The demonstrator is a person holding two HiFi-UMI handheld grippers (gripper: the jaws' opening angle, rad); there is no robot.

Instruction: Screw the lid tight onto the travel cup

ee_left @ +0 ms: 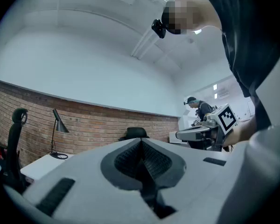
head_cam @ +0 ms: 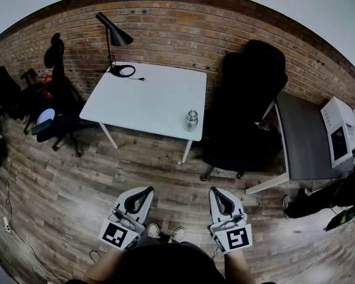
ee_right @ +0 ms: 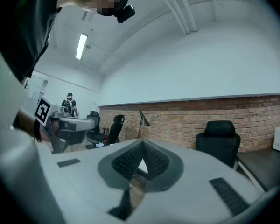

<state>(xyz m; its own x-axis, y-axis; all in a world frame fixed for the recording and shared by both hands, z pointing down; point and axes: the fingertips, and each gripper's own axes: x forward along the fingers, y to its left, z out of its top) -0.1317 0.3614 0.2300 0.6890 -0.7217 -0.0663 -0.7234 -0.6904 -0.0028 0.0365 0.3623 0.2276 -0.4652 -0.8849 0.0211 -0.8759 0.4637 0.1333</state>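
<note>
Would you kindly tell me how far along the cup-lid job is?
Nothing looks done yet. The travel cup stands untouched near the front edge of the white table; its lid is too small to judge. Nothing is in hand: left tool and right tool are shut, empty, well short of the table. Left: approach, grip cup and lid, twist tight.

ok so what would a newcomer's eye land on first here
The white table by the brick wall stands out, with a travel cup near its front right corner and a black lamp at its back left. The left gripper and right gripper are shut and empty above the wood floor.
</note>
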